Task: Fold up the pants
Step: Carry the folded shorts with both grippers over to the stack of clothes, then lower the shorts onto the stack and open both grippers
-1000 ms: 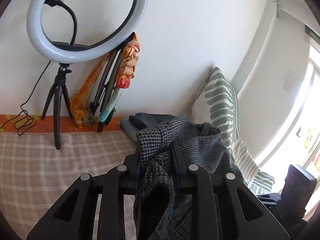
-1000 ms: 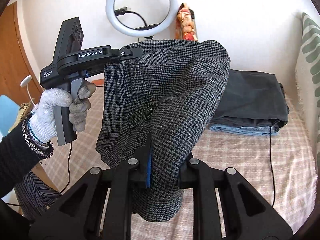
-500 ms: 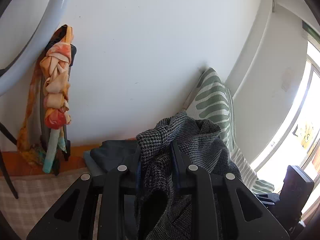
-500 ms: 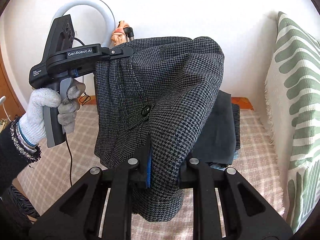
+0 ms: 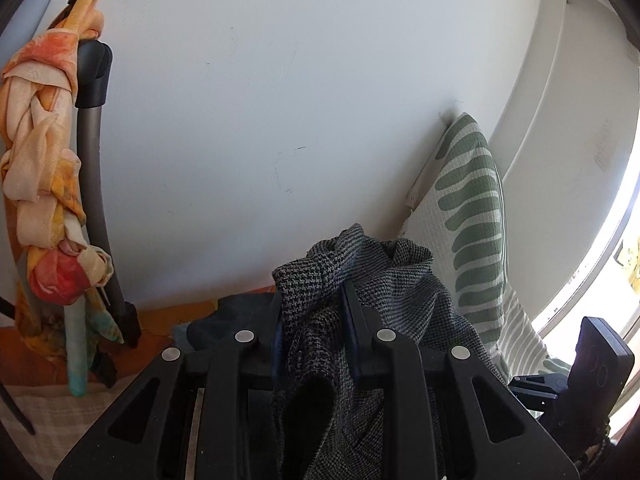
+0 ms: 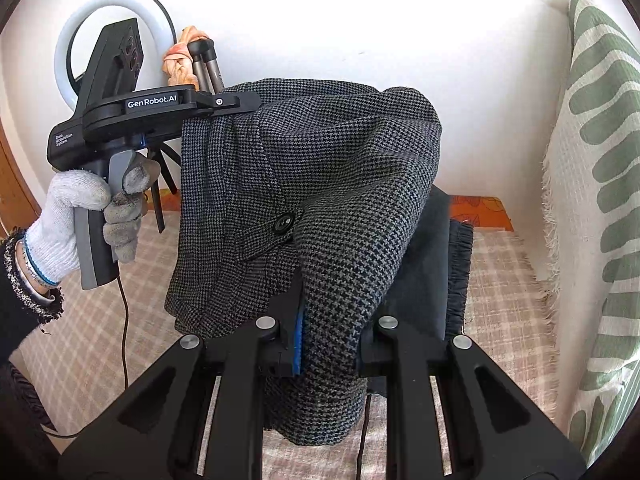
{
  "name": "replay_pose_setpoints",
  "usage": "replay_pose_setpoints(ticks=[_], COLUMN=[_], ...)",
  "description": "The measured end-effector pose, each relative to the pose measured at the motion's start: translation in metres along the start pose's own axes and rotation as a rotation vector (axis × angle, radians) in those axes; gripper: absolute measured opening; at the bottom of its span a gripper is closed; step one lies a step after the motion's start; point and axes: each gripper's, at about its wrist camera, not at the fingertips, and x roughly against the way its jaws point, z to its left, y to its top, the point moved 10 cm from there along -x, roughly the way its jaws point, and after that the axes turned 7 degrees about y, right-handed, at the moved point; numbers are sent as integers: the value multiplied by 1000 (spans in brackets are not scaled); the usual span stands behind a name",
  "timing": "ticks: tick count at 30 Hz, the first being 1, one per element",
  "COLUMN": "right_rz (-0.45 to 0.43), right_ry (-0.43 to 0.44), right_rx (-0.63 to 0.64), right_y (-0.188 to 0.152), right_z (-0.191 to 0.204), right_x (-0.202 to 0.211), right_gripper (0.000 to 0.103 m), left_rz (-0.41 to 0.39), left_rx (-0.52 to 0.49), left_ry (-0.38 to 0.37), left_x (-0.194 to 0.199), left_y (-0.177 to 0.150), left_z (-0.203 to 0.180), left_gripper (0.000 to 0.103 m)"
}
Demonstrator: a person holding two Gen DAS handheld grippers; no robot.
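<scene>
Grey houndstooth pants [image 6: 320, 184] hang mid-frame, lifted above the checked bed [image 6: 508, 288]. We note the left claw [image 6: 240, 104] clamped on their upper left edge and the right claw [image 6: 328, 332] gripping a fold at lower centre. Folded dark clothes [image 6: 432, 264] lie behind.

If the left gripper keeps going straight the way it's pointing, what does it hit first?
Probably the white wall. The left gripper, shut on the houndstooth pants, aims above the dark folded clothes, with the striped pillow off to the right. Depth is uncertain.
</scene>
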Motion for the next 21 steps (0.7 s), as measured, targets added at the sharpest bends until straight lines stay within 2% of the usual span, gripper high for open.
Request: replay_pose_setpoints(ticks=[14, 19, 21], right_rz=[60, 70, 79], right_ry=[-56, -87, -112], right_rx=[-58, -79, -81], right_y=[-31, -39, -42], right_z=[-35, -41, -44], right_x=[-19, -23, -25], right_gripper=[18, 21, 23], left_rz=[10, -11, -10], left_rx=[-157, -146, -138], left_ry=[90, 137, 133], left_x=[-27, -27, -24], left_y=[-7, -2, 2], left_z=[-22, -13, -9], left_gripper=[22, 22, 22])
